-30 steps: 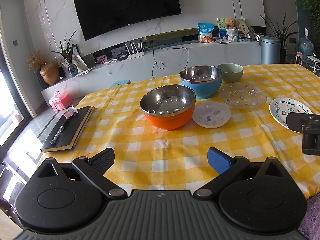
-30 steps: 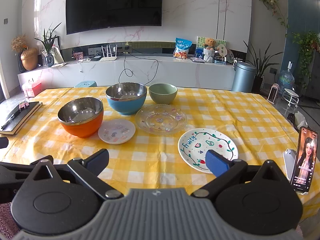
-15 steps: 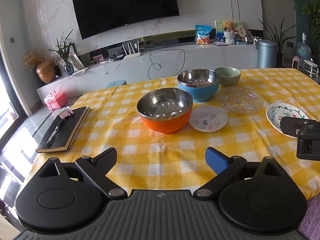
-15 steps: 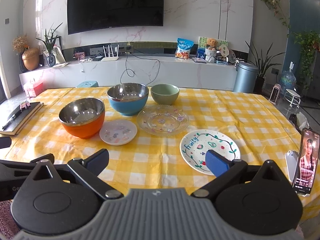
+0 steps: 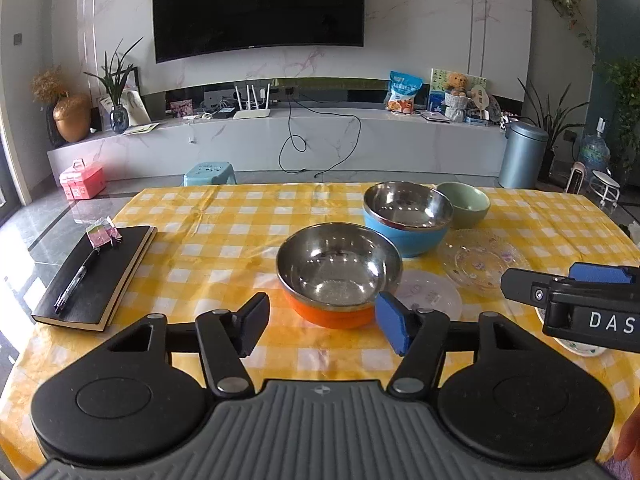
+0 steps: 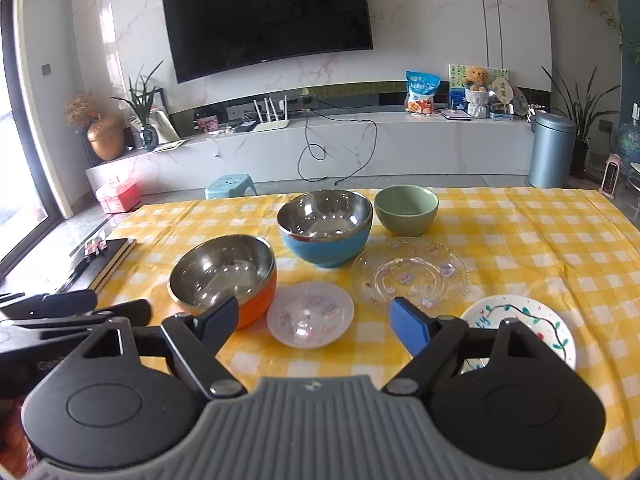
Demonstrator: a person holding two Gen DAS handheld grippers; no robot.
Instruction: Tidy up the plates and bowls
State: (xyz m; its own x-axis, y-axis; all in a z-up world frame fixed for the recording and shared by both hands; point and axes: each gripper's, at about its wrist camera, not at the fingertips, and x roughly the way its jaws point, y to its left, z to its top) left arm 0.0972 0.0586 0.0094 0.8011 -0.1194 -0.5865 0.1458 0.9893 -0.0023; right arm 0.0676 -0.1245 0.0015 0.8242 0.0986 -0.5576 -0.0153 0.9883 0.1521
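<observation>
On the yellow checked tablecloth stand an orange steel-lined bowl [image 5: 338,272] [image 6: 224,274], a blue steel-lined bowl [image 5: 406,214] [image 6: 326,228] and a green bowl [image 5: 464,204] [image 6: 406,208]. A small white plate [image 6: 310,314] [image 5: 430,294], a clear glass plate [image 6: 410,278] [image 5: 480,258] and a painted white plate [image 6: 528,324] lie in front of them. My left gripper [image 5: 322,330] is open and empty, just before the orange bowl. My right gripper [image 6: 316,326] is open and empty over the small white plate; it also shows in the left wrist view [image 5: 572,280].
A black notebook [image 5: 96,278] with a pen lies at the table's left edge. Beyond the table stand a TV console, a blue stool [image 5: 210,172], a pink box [image 5: 82,180] and a grey bin [image 6: 552,156].
Both grippers have moved forward and lower toward the dishes. The left now sits close to the orange bowl, the right over the small white plate. Both stay open.
</observation>
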